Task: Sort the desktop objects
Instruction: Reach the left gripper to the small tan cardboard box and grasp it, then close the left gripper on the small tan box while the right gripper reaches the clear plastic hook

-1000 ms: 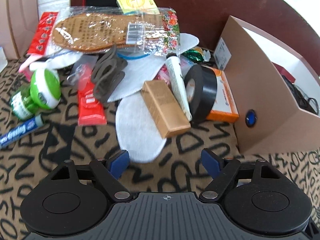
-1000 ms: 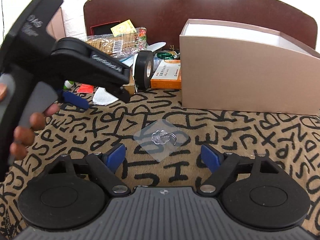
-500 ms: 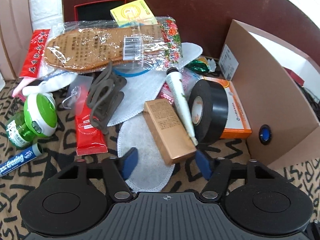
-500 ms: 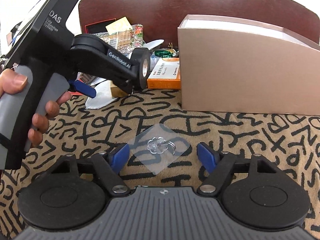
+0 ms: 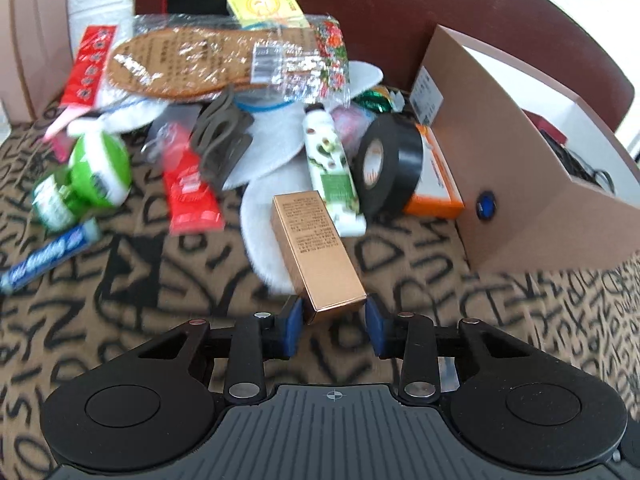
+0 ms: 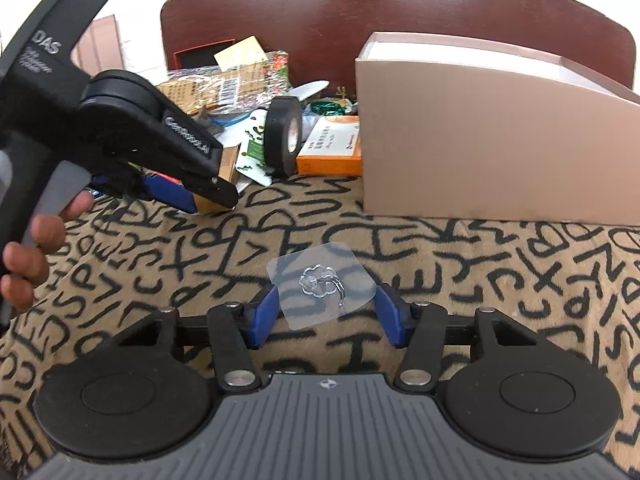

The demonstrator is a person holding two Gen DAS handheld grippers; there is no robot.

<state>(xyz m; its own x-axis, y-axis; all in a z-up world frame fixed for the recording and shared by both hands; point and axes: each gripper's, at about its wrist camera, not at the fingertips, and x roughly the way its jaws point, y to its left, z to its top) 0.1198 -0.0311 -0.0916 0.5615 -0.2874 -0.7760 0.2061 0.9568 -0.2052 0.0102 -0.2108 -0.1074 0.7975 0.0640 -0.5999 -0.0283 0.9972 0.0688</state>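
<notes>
My left gripper (image 5: 332,322) is shut on the near end of a gold carton (image 5: 316,248), which is tilted up off the white insole (image 5: 260,220). The same gripper (image 6: 204,196) shows in the right wrist view, gripping the carton (image 6: 226,162). My right gripper (image 6: 324,314) is open, its blue pads (image 6: 262,312) either side of a clear adhesive hook (image 6: 322,284) lying flat on the lettered cloth. A tan cardboard box (image 6: 480,136) stands open at the right; it also shows in the left wrist view (image 5: 520,184).
A pile lies behind: black tape roll (image 5: 390,160), orange box (image 5: 436,184), hand-cream tube (image 5: 332,172), packaged insoles (image 5: 224,64), red packet (image 5: 190,188), green round container (image 5: 100,172), blue tube (image 5: 48,256). A dark red chair back (image 6: 400,8) borders the rear.
My left gripper has closed on the gold carton and drawn it back off the pile. My right gripper has moved forward around the clear hook and narrowed a little.
</notes>
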